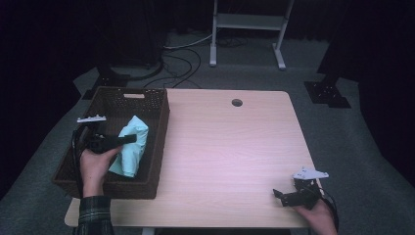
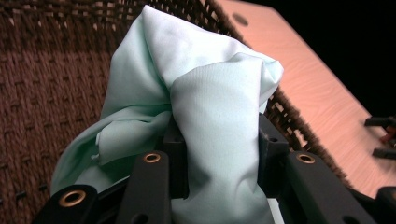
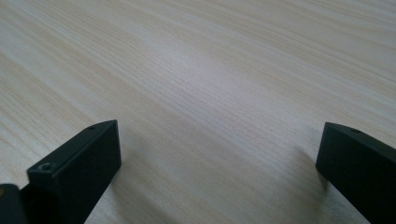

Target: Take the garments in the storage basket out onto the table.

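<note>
High view: my left tool (image 1: 128,139) grips the mint cloth (image 1: 131,147) inside the wicker basket (image 1: 156,147) at the worktop's (image 1: 230,156) left. Judged step: lifting it out; next, clear the basket's right wall.

Left gripper view: cloth (image 2: 205,116) is pinched between the jaws.

Right gripper view: right tool (image 3: 219,172) is open, idle over bare wood.

no text, label, brand, number or sign can be read on anything here.
</note>
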{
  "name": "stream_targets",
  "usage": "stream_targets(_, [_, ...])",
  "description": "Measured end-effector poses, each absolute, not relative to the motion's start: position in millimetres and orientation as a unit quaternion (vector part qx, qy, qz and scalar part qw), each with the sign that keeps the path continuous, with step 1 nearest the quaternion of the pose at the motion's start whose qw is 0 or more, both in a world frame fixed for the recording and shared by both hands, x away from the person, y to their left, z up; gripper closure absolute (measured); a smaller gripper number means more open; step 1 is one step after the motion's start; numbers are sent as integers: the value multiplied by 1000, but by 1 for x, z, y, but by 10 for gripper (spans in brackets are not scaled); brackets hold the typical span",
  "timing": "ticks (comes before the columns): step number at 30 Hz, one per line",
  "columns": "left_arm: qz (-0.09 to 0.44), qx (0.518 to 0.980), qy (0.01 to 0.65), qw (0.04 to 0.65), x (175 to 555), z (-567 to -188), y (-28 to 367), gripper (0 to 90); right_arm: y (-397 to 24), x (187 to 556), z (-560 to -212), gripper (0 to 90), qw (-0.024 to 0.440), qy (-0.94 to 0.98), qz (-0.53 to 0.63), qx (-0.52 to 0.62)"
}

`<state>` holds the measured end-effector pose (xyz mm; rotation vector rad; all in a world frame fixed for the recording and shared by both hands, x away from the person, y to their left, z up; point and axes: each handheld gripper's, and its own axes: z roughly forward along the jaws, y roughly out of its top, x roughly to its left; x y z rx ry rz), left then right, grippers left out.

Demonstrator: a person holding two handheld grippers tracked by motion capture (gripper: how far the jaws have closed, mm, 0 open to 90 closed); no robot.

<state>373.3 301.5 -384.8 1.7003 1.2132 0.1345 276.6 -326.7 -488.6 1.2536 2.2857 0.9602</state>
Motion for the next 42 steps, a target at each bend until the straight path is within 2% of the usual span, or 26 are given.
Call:
stream_targets(13, [92,661,473,576,361,-370,308,649,-327,277,-488,0,180,809,340,444])
stream_targets(42, [72,595,394,697,345,-349,290,649,-326,276,-488,0,181,809,339,444])
